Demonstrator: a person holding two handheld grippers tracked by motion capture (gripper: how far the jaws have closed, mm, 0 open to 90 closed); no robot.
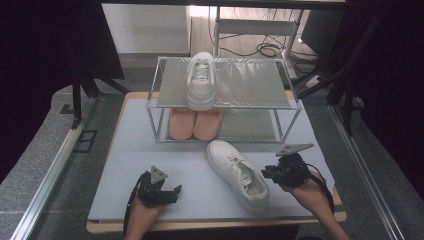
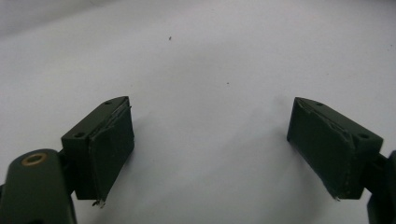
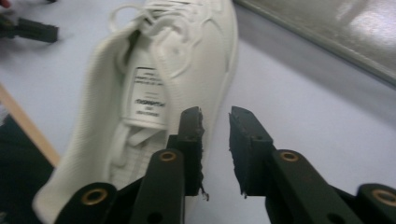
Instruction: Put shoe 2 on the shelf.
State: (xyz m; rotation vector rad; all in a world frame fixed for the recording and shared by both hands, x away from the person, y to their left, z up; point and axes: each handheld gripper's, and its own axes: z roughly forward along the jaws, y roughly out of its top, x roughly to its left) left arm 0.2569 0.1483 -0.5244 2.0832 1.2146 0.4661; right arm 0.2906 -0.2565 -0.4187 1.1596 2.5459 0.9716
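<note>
A white sneaker (image 1: 238, 175) lies on the pale table mat (image 1: 135, 150), toe toward the rack; the right gripper view shows its laces, tongue label and opening (image 3: 154, 93). My right gripper (image 1: 265, 173) sits at the shoe's right side near the heel. Its jaws (image 3: 215, 114) stand a narrow gap apart, the left one against the shoe's collar, and nothing is clamped. My left gripper (image 1: 170, 193) rests at the front left, apart from the shoe. It is wide open (image 2: 210, 149) over bare mat. A second white sneaker (image 1: 201, 80) stands on the rack's top shelf.
A two-shelf metal rack (image 1: 250, 85) stands at the back of the table, with a pair of pink slippers (image 1: 195, 124) on its lower shelf. The table's wooden front edge (image 1: 210, 225) runs close behind both hands. The left gripper's jaw (image 3: 32, 29) appears far off in the right gripper view.
</note>
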